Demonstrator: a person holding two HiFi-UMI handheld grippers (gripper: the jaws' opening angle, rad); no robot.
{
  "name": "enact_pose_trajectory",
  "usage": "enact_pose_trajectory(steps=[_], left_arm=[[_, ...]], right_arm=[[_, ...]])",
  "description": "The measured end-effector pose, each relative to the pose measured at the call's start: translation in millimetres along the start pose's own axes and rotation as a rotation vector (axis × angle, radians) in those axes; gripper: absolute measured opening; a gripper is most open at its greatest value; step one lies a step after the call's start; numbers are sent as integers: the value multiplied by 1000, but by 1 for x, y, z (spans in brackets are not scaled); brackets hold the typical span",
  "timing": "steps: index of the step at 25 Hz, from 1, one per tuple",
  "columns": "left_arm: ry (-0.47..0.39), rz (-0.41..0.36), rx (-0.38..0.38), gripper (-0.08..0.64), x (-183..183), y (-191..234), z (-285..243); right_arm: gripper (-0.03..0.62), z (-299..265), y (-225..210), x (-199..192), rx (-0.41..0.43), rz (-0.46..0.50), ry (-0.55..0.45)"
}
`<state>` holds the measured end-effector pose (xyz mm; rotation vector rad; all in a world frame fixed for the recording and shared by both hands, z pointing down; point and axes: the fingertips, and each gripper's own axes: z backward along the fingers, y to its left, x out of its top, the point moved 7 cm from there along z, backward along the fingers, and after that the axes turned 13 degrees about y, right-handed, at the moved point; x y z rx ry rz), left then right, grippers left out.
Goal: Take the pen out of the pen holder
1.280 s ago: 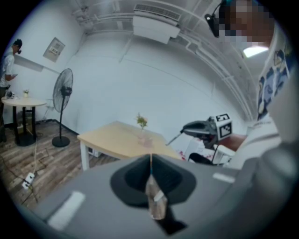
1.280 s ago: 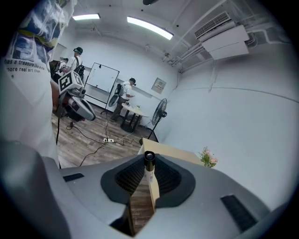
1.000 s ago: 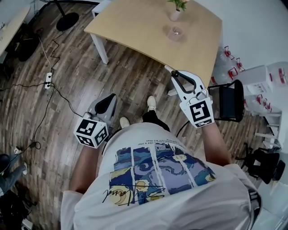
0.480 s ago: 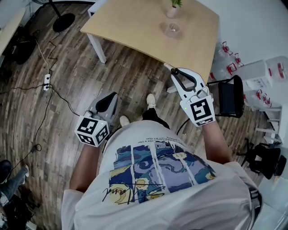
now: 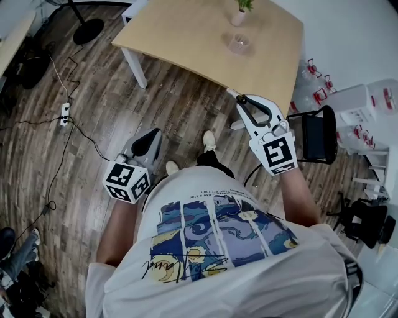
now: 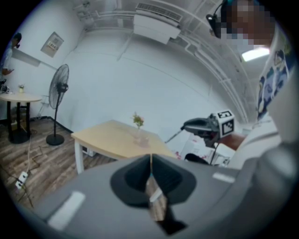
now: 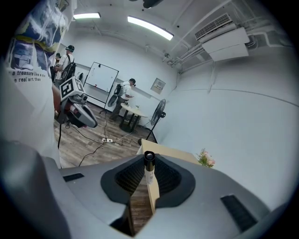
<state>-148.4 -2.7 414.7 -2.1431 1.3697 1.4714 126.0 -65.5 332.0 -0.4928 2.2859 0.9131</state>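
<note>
Right gripper (image 5: 244,105) is clamped on the pen (image 7: 149,173). I see the black cap end poking up between the pads, with the white barrel pinched below it. So the pen is out of the pen holder (image 5: 239,43), which sits on the table (image 5: 186,37) beside the small potted plant (image 5: 239,15).

Right forearm is stretched forward and the gripper is tipped slightly down, nose just at the table's near edge.

Left gripper (image 5: 148,141) has its jaws together with nothing between them. That arm is bent and tucked at the hip, well short of the table, over the wood floor (image 5: 93,124).

Black chair (image 5: 317,140) stands off the table's near right corner.
</note>
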Motion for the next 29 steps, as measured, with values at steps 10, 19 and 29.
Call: enact_pose_trajectory(steps=[10,19,29], left_arm=[[8,18,11,15,-2,10,4],[22,36,39,15,-3,21,0],[17,38,68,15,26,26,-41]], right_arm=[[60,-11,-6,1,0,-6,10],[60,-27,-23,-2,-2,-4,13],[60,-53,-78,-19,-5,2,5]])
